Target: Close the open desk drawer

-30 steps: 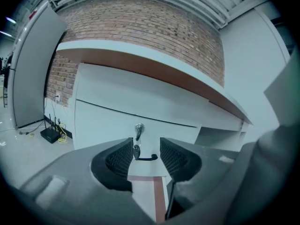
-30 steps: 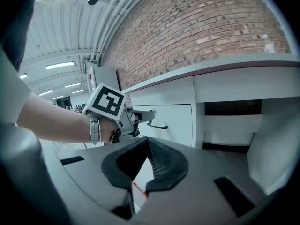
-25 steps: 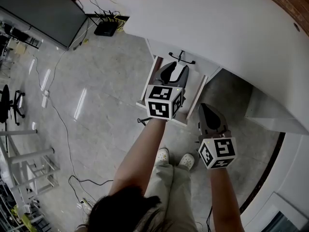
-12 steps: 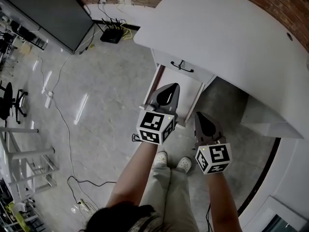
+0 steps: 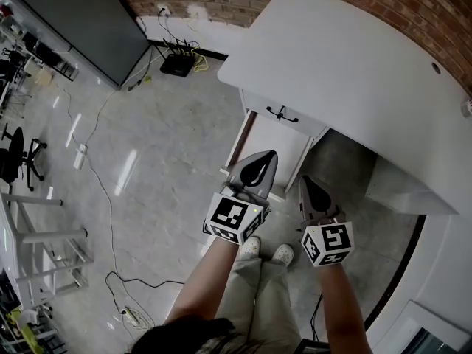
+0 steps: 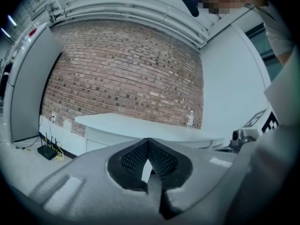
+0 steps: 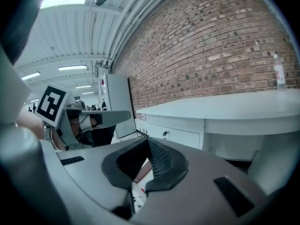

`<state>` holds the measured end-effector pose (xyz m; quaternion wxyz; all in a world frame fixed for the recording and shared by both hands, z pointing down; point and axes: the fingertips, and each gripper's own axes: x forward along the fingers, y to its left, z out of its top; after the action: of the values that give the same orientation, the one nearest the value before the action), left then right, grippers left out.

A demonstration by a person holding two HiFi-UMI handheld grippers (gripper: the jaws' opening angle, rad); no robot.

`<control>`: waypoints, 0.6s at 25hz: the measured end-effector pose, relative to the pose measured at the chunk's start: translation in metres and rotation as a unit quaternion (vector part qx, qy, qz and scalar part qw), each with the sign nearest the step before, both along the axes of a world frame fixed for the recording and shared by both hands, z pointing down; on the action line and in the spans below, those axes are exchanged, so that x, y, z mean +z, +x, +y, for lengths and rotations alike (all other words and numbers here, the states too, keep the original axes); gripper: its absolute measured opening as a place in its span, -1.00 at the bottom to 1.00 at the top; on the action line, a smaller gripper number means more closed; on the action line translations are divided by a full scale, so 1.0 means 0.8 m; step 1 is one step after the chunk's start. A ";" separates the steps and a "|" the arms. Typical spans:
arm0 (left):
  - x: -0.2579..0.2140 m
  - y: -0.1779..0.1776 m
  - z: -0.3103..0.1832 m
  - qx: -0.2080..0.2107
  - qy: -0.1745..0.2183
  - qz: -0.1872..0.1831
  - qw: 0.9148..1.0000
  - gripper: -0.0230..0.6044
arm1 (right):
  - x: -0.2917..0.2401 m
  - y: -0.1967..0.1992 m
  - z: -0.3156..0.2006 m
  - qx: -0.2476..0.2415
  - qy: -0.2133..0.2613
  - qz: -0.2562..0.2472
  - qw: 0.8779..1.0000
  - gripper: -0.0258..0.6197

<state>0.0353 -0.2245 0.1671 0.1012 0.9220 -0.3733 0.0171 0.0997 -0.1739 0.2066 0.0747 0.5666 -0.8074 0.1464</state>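
Left gripper [image 5: 271, 155]: jaws fully together, tips meeting, nothing held between the pads. It is held roughly level.

Right gripper [image 5: 304, 180]: just to the right of the left one and slightly nearer the person. Its jaws are also closed to a point and empty.

The open drawer [image 5: 286, 142] lies ahead of and below the left gripper's tips, pulled out from the white desk [image 5: 354, 72]. In the head view the left tips overlap the drawer's near part, and no contact shows. The right gripper's tips sit beside the drawer's right rail.

Beyond the drawer there is a closed drawer front with a dark handle [image 5: 282, 113].

Farther ahead, a clear bottle [image 7: 279, 73] stands on the desk top against the brick wall [image 6: 126, 74].

Far left of the grippers: grey floor [image 5: 147, 161] and a black box with cables [image 5: 177, 65].
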 end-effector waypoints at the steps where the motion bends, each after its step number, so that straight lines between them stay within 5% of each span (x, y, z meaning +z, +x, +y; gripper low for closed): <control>1: -0.005 -0.004 0.005 0.002 0.000 0.007 1.000 -0.91 | -0.002 -0.002 0.000 0.002 0.001 0.003 1.000 -0.89; 15: -0.025 -0.009 0.023 0.000 -0.026 0.023 0.999 -0.91 | -0.036 -0.007 0.007 -0.017 -0.008 0.018 1.000 -0.89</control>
<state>0.0279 -0.2059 0.1469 0.1337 0.9192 -0.3704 0.0051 0.0937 -0.1683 0.1777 0.0958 0.5543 -0.8146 0.1414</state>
